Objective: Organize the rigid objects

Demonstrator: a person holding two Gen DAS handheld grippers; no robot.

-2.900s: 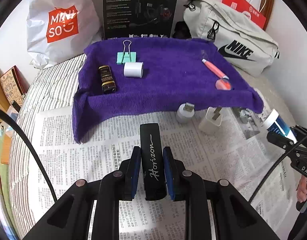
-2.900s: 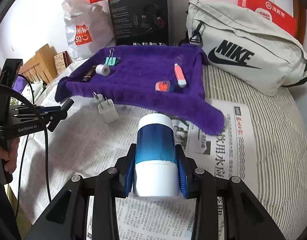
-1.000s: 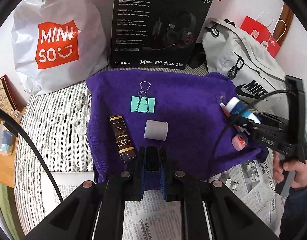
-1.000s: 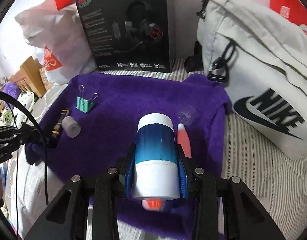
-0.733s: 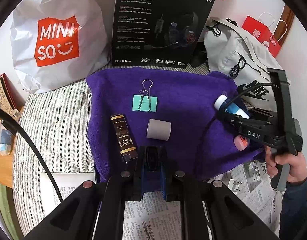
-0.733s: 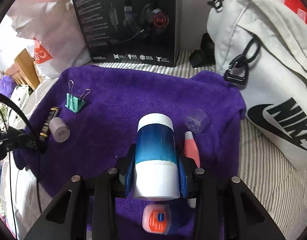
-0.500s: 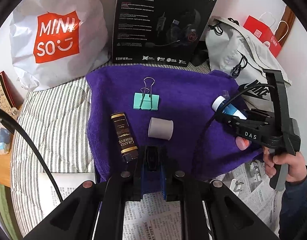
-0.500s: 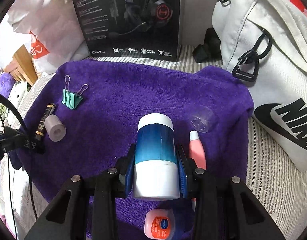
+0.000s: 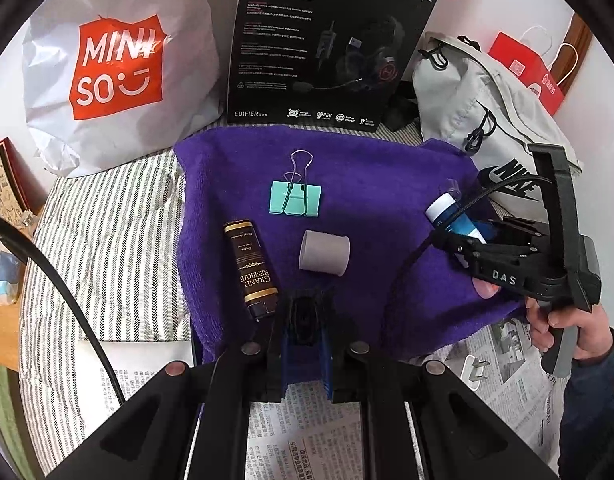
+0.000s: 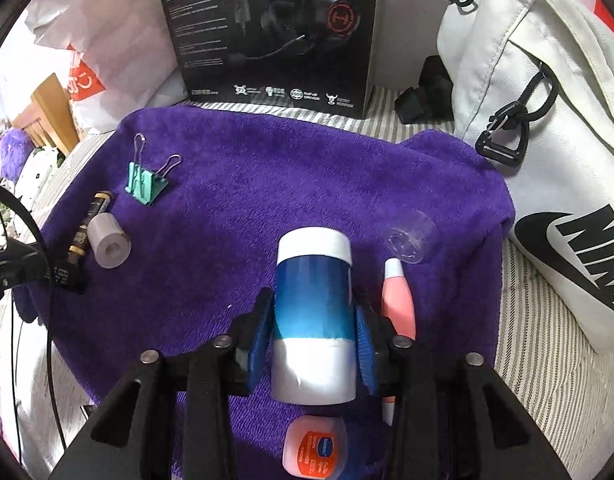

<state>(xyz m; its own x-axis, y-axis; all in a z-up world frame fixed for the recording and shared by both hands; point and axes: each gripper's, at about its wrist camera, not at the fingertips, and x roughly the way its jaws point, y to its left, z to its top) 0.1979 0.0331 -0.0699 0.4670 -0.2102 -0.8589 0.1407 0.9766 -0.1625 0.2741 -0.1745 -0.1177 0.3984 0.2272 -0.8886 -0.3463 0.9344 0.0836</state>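
Note:
A purple towel (image 9: 379, 184) (image 10: 267, 184) lies on the bed. My left gripper (image 9: 305, 332) is shut on a black stick-shaped object (image 9: 303, 316), held end-on over the towel's near edge. My right gripper (image 10: 313, 332) is shut on a blue and white bottle (image 10: 313, 304) above the towel's right part; it also shows in the left wrist view (image 9: 453, 216). On the towel lie a green binder clip (image 9: 295, 198), a dark "Grand Reserve" tube (image 9: 251, 268), a grey tape roll (image 9: 324, 252), a pink tube (image 10: 398, 300), a clear cap (image 10: 411, 236) and a small Vaseline jar (image 10: 315, 452).
A black headset box (image 9: 327, 44), a Miniso bag (image 9: 115, 60) and a white Nike bag (image 10: 547, 128) stand behind the towel. Newspaper (image 9: 315, 432) covers the bed in front, with a white plug (image 9: 473, 368) on it. A red gift bag (image 9: 527, 76) is at far right.
Both grippers moved forward from over the newspaper to over the towel, each still holding its object. In the last half second the right gripper edged slightly further in and lower.

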